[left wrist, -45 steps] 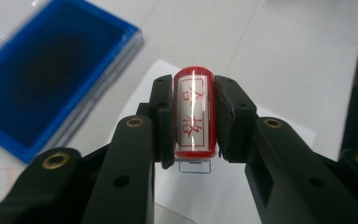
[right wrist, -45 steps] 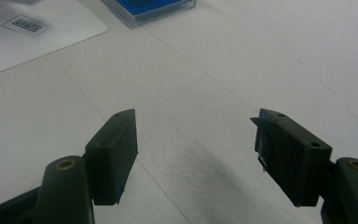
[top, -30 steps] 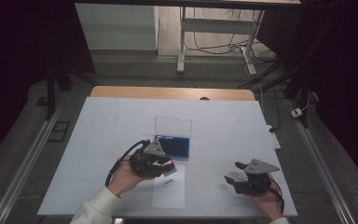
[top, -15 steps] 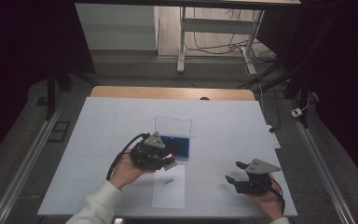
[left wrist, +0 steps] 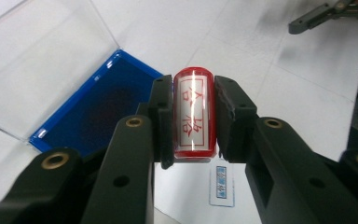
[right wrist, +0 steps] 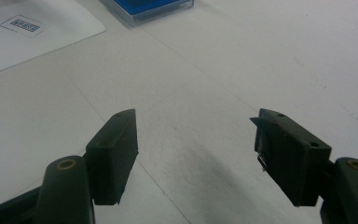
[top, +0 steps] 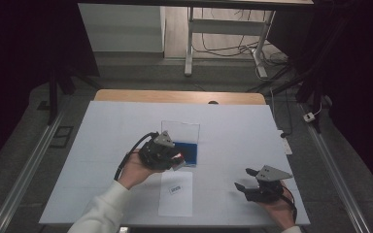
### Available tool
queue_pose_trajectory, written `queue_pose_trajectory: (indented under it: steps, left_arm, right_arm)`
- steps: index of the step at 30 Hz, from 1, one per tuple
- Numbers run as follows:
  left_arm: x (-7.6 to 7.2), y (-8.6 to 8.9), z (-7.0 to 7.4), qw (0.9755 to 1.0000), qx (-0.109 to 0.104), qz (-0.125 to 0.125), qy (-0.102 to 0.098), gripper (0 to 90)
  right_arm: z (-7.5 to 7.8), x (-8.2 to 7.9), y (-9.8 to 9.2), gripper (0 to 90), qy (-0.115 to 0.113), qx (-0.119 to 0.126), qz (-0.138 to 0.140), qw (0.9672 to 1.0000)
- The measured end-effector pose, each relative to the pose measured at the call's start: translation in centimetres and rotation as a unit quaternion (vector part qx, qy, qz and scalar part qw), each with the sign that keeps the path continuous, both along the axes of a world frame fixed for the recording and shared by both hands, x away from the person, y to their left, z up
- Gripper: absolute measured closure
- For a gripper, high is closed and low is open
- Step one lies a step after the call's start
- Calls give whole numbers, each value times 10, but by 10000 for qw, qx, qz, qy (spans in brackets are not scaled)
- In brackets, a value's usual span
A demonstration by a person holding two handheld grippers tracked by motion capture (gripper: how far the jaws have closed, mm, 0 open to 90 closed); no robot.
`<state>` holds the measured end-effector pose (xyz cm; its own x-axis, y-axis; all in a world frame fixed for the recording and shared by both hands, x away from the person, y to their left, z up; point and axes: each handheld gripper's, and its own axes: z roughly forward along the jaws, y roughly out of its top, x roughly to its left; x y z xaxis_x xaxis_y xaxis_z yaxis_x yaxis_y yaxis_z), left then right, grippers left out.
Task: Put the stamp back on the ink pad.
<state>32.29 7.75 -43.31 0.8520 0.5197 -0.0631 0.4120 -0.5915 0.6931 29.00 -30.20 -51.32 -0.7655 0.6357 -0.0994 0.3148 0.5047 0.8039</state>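
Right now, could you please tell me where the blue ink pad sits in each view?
High view: the blue ink pad lies mid-table, just right of the left tool.
Left gripper view: left of centre, behind the red stamp.
Right gripper view: top edge, left of centre.
Shared landmark: the paper sheet.

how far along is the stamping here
Done: the ink pad sits open, its clear lid up, and the left gripper is shut on the red stamp. In hand: the stamp hangs beside the pad. Left: marking the paper sheet. The right gripper rests open.
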Motion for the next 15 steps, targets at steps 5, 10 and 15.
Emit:
queue_pose_trajectory:
  steps: [5,10,15]
  left_arm:
    - [10,0,-2,9999,30,96,9,699]
    - [20,0,-4,9998,47,214,-25,699]
    - [29,-1,-4,9995,60,301,-40,699]
  right_arm:
    - [0,0,-2,298,17,27,-6,10000]
    - [-1,-1,-2,298,12,44,-23,10000]
    - [-1,-1,-1,297,36,12,-7,10000]
